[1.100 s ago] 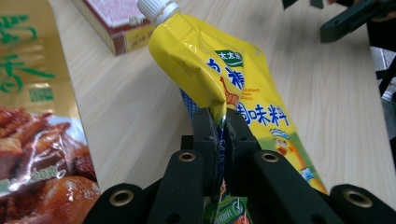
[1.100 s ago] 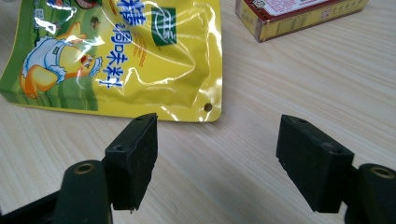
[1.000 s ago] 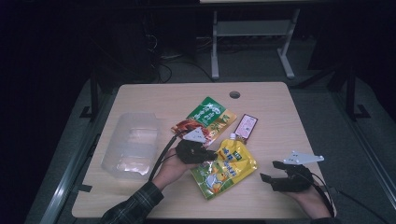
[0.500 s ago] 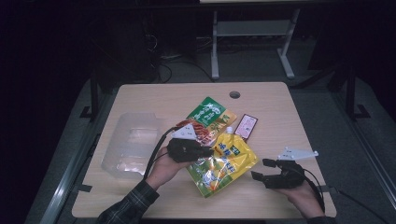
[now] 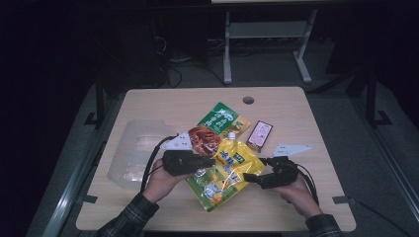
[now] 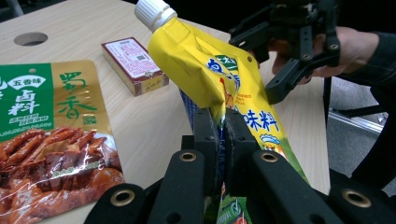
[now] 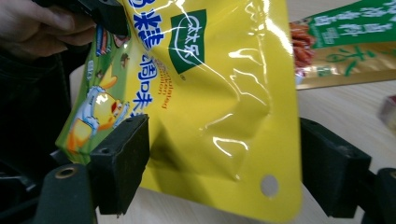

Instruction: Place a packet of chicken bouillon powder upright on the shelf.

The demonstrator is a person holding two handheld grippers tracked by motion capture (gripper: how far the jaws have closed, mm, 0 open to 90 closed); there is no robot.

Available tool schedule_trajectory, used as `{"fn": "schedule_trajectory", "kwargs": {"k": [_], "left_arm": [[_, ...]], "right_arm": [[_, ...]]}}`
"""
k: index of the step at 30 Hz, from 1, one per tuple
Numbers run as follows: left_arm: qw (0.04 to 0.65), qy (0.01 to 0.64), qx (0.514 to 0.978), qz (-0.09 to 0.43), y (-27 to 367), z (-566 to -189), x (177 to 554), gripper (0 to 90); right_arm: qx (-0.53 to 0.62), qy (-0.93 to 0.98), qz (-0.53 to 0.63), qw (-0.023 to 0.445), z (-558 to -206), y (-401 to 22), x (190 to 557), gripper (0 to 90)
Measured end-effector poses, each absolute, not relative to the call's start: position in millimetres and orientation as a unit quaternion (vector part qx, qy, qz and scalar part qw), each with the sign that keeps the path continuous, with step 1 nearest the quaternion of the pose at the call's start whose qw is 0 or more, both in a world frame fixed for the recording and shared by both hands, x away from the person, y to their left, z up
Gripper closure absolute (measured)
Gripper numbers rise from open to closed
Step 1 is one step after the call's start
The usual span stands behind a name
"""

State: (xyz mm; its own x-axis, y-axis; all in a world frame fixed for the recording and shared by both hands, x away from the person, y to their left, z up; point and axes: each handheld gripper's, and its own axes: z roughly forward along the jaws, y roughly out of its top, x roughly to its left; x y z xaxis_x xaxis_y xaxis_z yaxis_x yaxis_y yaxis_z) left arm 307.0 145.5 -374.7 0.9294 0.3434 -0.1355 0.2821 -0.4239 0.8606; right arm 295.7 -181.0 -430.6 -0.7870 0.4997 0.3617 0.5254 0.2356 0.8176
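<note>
The yellow pouch (image 5: 225, 173) is pinched at its edge by the left gripper (image 6: 222, 135), jaws narrowed tight on the foil, and is held tilted above the table (image 5: 301, 207), white cap (image 6: 150, 11) uppermost. The right gripper (image 5: 253, 177) is set just beside the pouch's other edge; its jaws have just been opening and stand wide, the pouch's corner lying between them unpressed. A green snack bag (image 5: 218, 121) and a small red box (image 5: 260, 135) lie behind. A clear tray (image 5: 129, 148) is placed at the left.

Bare tabletop (image 5: 291, 106) beyond — snack packets (image 5: 217, 126), small box (image 5: 260, 135), clear tray (image 5: 129, 148) crowding the middle.
</note>
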Motion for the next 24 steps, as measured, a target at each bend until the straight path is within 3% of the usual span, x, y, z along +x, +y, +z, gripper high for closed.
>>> {"fn": "schedule_trajectory", "kwargs": {"k": [5,6,13,18,24], "left_arm": [[0.507,0.186,0.841,0.029,146,-375,307,85.8],[0.508,0.187,0.841,0.030,146,-375,306,85.8],[0.518,0.183,0.835,0.031,146,-374,306,85.7],[0.517,0.190,0.834,0.038,148,-375,308,86.6],[0.512,0.191,0.836,0.037,146,-379,309,86.5]], "right_arm": [[-0.317,-0.781,-0.538,0.031,-433,-174,300,30.1],[-0.309,-0.775,-0.549,0.049,-435,-173,302,39.7],[-0.310,-0.760,-0.568,0.064,-434,-178,303,55.0],[-0.294,-0.746,-0.591,0.085,-431,-184,302,75.9],[-0.278,-0.753,-0.590,0.082,-427,-186,301,80.0]]}}
